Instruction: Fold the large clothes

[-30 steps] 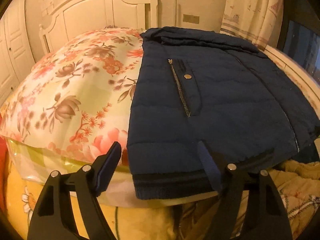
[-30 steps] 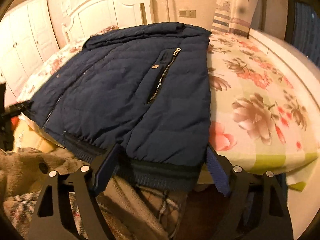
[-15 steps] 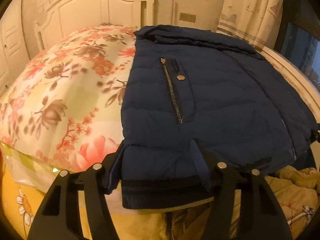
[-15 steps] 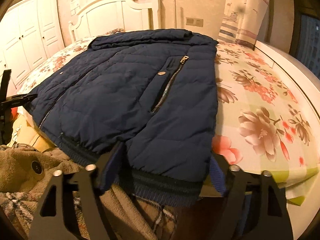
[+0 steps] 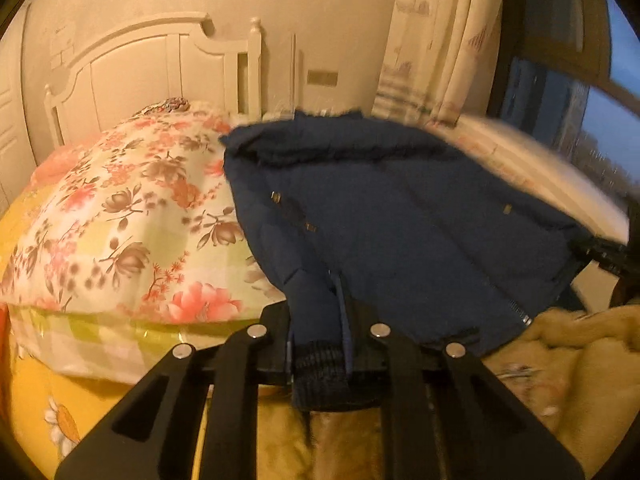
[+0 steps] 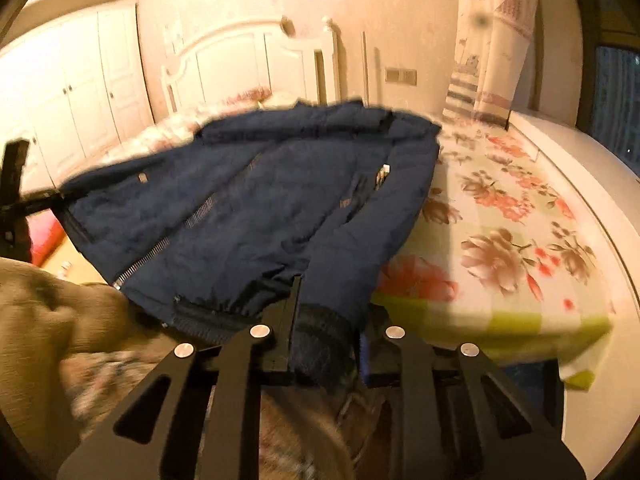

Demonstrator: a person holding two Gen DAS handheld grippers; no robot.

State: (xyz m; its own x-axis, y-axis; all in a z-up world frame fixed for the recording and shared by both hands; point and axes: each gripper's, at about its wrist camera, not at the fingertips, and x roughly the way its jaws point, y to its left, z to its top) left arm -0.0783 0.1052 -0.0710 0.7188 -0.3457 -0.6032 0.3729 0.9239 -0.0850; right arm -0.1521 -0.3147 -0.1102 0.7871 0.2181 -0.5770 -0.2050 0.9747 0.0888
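Jacket: a navy quilted jacket (image 5: 400, 216) is lying front-up on the floral bedspread (image 5: 120, 216), its collar toward the white headboard (image 5: 160, 64) and its ribbed hem (image 5: 324, 364) hanging past the foot of the bed.
Left gripper: the left gripper (image 5: 318, 340), its jaws having just been closing, is pinching the hem corner beside the flowered side of the bed.
Right gripper: the right gripper (image 6: 324, 336), jaws likewise just closed in, is clamping the opposite hem corner (image 6: 320, 340).
Lift: both gripped corners are standing raised above the bed edge, the cloth between them sagging.
Foreground: a tan plush blanket (image 6: 48, 312) is lying bunched below the hem.
Background: curtain (image 6: 480, 40) and wardrobe (image 6: 72, 92) are flanking the bed.
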